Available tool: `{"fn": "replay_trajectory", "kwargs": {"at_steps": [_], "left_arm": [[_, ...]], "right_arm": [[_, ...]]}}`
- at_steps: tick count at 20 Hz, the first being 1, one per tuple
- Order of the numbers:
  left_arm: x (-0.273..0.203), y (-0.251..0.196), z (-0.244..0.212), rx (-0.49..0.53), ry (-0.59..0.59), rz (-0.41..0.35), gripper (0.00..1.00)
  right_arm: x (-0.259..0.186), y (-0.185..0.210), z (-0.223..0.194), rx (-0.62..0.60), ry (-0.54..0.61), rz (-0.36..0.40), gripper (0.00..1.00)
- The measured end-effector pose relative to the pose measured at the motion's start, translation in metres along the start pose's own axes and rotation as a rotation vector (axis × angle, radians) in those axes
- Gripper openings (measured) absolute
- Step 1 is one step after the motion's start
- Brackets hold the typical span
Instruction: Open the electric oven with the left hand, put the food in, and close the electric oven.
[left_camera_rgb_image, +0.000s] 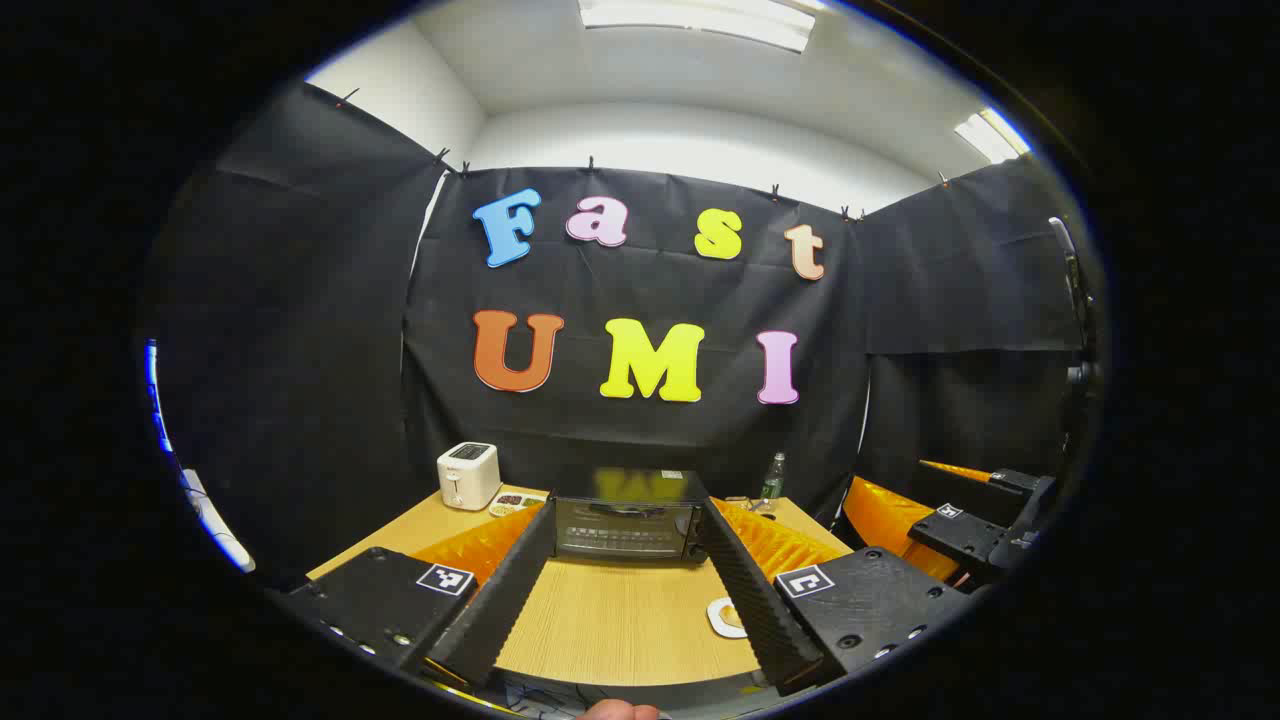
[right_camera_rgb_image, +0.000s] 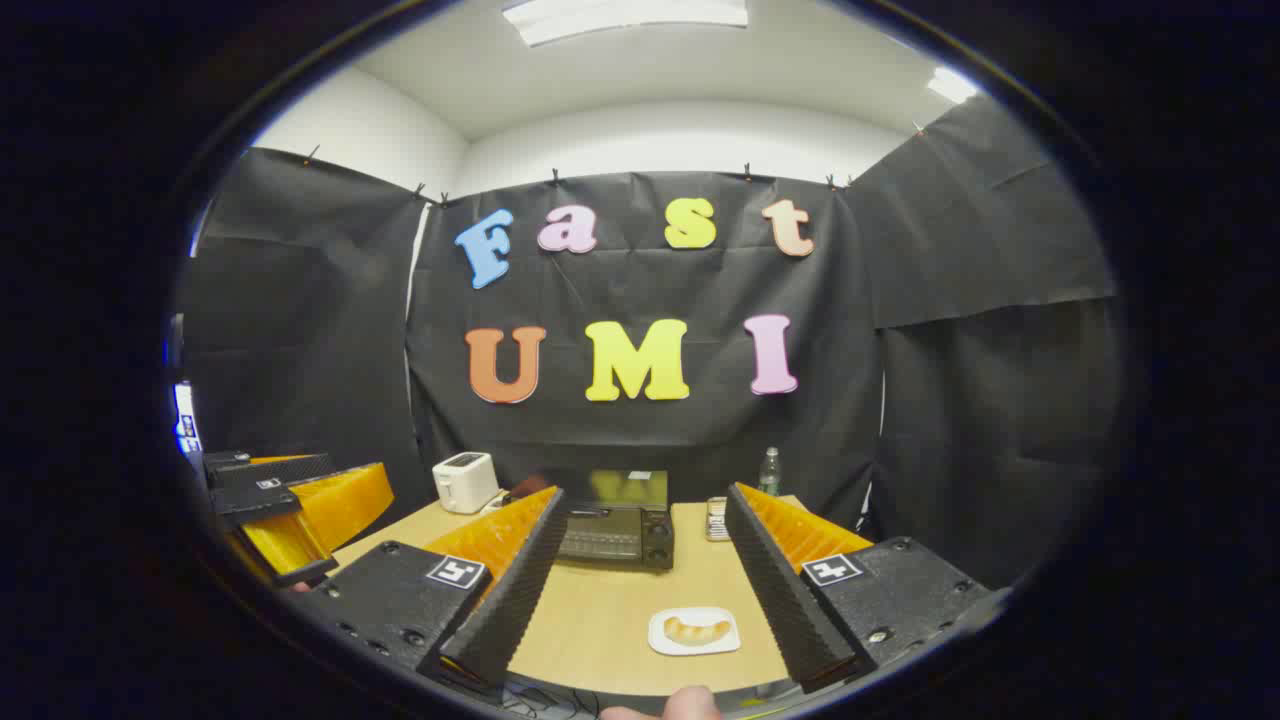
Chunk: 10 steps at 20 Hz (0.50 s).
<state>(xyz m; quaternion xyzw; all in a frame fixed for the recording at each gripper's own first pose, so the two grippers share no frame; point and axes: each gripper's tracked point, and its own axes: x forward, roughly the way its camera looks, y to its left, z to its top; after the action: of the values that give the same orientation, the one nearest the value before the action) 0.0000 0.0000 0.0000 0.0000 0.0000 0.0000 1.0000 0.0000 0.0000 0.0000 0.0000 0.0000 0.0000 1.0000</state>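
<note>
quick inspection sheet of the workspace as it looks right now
surface: wooden table, mostly bare in front
job's things: electric oven at the back, door shut; croissant on a white plate in front
clutter: white toaster, green bottle, snack dish
grippers: left gripper open, holding nothing; right gripper open, holding nothing
cables: some below the table's near edge
surroundings: black cloth wall, ceiling lights

Plate (left_camera_rgb_image: 722, 617) half behind gripper finger.
</note>
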Motion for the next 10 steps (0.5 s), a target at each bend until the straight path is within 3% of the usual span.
{"fn": "replay_trajectory", "kwargs": {"at_steps": [10], "left_arm": [[0.0048, 0.0012, -0.0079, 0.000, 0.009, 0.011, 0.94]], "right_arm": [[0.0082, 0.0102, 0.0010, -0.001, -0.001, 0.002, 0.97]]}}
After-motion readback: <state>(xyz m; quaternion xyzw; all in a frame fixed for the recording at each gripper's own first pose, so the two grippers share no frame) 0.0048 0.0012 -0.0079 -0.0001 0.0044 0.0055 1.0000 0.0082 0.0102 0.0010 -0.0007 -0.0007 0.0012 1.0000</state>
